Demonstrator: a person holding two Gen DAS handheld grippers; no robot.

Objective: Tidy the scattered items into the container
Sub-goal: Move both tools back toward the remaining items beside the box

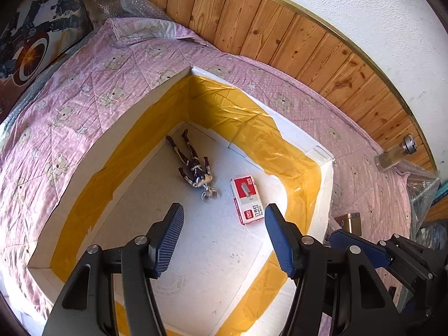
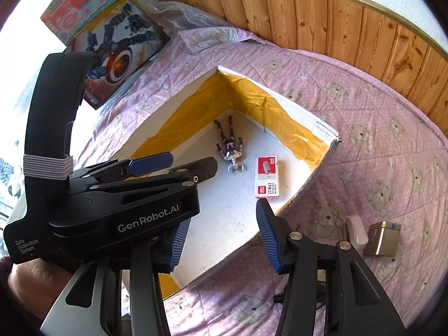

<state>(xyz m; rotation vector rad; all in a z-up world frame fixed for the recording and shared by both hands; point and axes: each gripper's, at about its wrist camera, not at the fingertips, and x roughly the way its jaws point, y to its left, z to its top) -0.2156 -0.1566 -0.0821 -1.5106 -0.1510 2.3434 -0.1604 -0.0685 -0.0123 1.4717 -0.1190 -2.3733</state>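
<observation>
A white foam box (image 1: 145, 106) (image 2: 330, 131) lined with yellow tape sits on the pink bear-print quilt. On its floor lie a dark action figure (image 1: 193, 165) (image 2: 231, 144) and a red staple box (image 1: 247, 198) (image 2: 267, 176). My left gripper (image 1: 224, 238) hangs open over the box with nothing between its fingers; it also shows in the right wrist view (image 2: 179, 162). My right gripper (image 2: 221, 235) is open and empty above the box's near corner. A pink eraser-like block (image 2: 357, 229) and a small gold tin (image 2: 382, 238) (image 1: 350, 221) lie on the quilt, right of the box.
A small glass jar with a metal lid (image 1: 394, 154) lies on the quilt by the wood-panelled wall (image 1: 280, 36). Toy boxes (image 2: 117, 47) (image 1: 36, 36) and bubble wrap (image 2: 179, 14) stand at the far left. A hand (image 2: 33, 277) holds the left gripper.
</observation>
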